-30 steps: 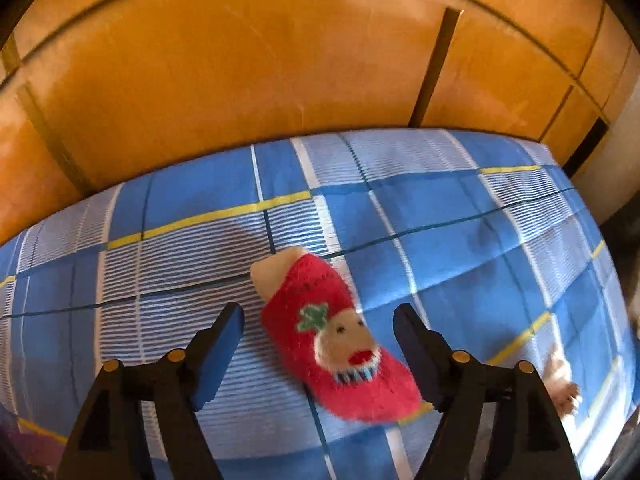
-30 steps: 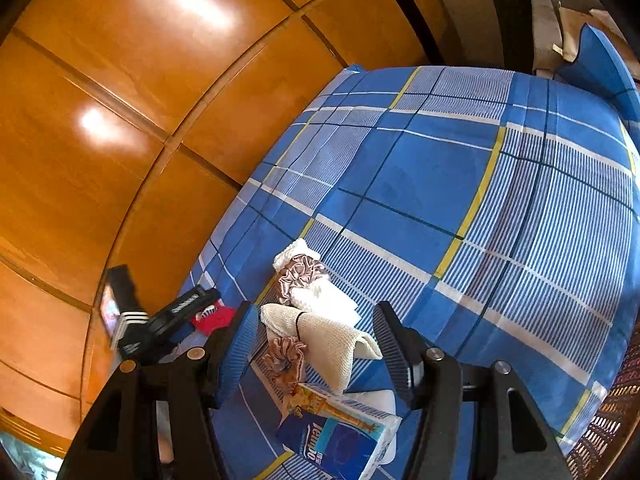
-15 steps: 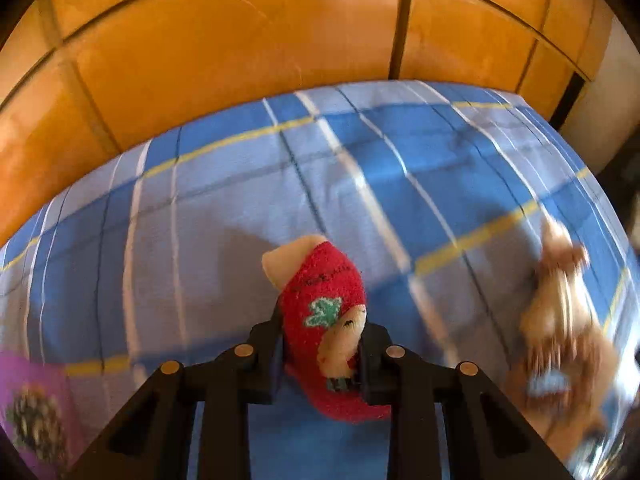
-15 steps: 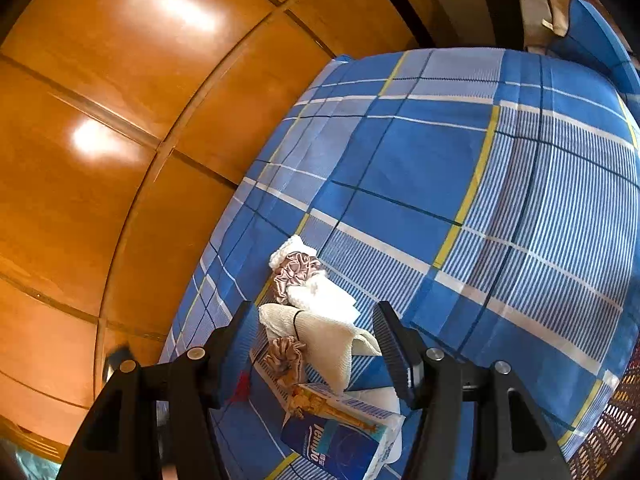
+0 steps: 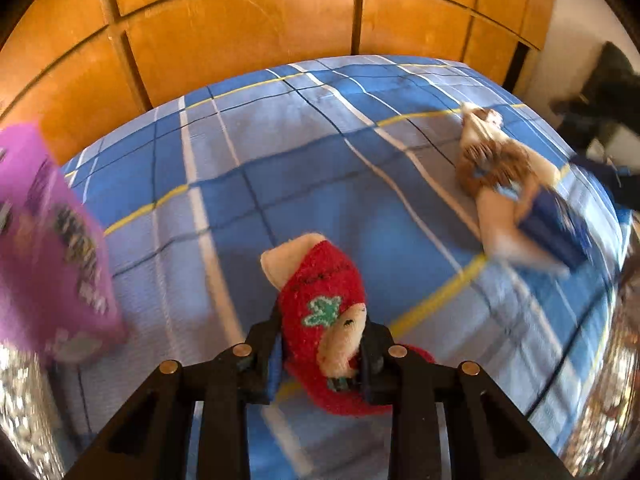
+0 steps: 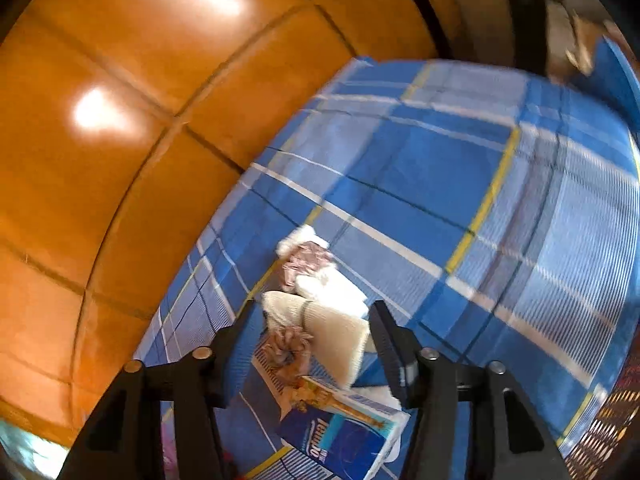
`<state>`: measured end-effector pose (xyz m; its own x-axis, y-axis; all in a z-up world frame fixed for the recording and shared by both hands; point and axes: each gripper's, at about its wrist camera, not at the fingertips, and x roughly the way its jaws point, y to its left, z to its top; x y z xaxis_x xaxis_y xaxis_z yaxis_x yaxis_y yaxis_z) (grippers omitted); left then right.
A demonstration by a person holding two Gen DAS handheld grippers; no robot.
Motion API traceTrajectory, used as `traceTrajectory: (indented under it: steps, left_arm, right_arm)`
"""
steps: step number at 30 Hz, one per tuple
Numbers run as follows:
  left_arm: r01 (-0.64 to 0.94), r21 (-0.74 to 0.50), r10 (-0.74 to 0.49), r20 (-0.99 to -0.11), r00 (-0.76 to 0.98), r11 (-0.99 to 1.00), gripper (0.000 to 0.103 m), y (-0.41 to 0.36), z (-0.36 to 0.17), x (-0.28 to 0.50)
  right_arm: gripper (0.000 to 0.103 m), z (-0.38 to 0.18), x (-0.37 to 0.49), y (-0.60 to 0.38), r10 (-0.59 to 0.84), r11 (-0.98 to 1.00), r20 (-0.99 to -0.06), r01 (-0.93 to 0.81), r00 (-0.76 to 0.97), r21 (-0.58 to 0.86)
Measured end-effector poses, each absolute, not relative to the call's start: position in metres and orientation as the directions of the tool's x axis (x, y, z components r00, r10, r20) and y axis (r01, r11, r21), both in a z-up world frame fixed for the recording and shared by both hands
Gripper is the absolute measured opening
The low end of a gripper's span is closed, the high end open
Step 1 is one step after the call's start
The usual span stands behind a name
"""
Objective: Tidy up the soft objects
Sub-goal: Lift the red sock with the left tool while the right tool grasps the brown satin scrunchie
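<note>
1. While clamped tight, left tongs [image 5: 320, 354] grip the red sock [image 5: 320, 320] by its middle, cream toe end pointing away; sock looks lifted off the bed [image 5: 320, 184], contact not certain.
2. Purple box [image 5: 48, 248] sits at left of left view, blurred.
3. Farther right on the bed: pile of soft items [image 5: 496, 168] with a blue pack [image 5: 556, 232] beside it, blurred.
4. Right tongs [image 6: 308, 344] gape wide, holding nothing, hovering over the same pile.
5. Nearest in right view: tissue pack [image 6: 344, 436]; then scrunchie [image 6: 288, 344] and cream knit cloth [image 6: 336, 332] between the fingers; beyond, white cloth [image 6: 336, 288] and pink scrunchie [image 6: 308, 260].
6. Wooden wall panels [image 6: 120, 160] stand behind the bed.
</note>
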<state>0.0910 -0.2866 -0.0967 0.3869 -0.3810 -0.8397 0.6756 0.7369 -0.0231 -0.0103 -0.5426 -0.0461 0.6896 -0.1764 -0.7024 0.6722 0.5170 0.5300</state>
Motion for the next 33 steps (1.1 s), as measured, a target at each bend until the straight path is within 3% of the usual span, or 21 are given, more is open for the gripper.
traceTrajectory:
  steps: [2,10,12,15,23,26,33]
  left_arm:
    - [0.672,-0.031,-0.393,-0.831,0.395,0.740,0.030,-0.272,-0.098,0.083]
    - [0.660,-0.087,-0.430,-0.820,0.378,0.746,0.030,-0.239,-0.099,0.072]
    - [0.657,-0.089,-0.432,-0.818,0.380,0.749,0.030,-0.234,-0.098,0.069]
    - [0.660,-0.085,-0.438,-0.809,0.392,0.747,0.030,-0.226,-0.099,0.065]
    - [0.647,-0.094,-0.439,-0.806,0.396,0.757,0.030,-0.207,-0.098,0.057]
    - [0.646,-0.092,-0.437,-0.807,0.397,0.758,0.030,-0.200,-0.098,0.053]
    - [0.628,-0.137,-0.450,-0.812,0.372,0.766,0.029,-0.197,-0.083,0.057]
  right_arm:
    - [0.049,-0.045,-0.001,-0.534,-0.153,0.567,-0.708,0.648,0.689,0.509]
    - [0.046,-0.078,0.049,-0.513,-0.063,0.675,-0.877,0.667,0.477,0.314]
    - [0.023,-0.086,0.059,-0.511,-0.062,0.689,-0.896,0.669,0.439,0.280]
    - [0.009,-0.086,0.069,-0.505,-0.054,0.721,-0.891,0.635,0.451,0.278]
    - [0.008,-0.090,0.117,-0.450,0.084,0.861,-0.884,0.413,0.460,0.297]
    - [0.008,-0.102,0.131,-0.436,0.046,0.899,-0.913,0.382,0.405,0.214]
    - [0.009,-0.109,0.133,-0.434,0.033,0.903,-0.917,0.381,0.397,0.198]
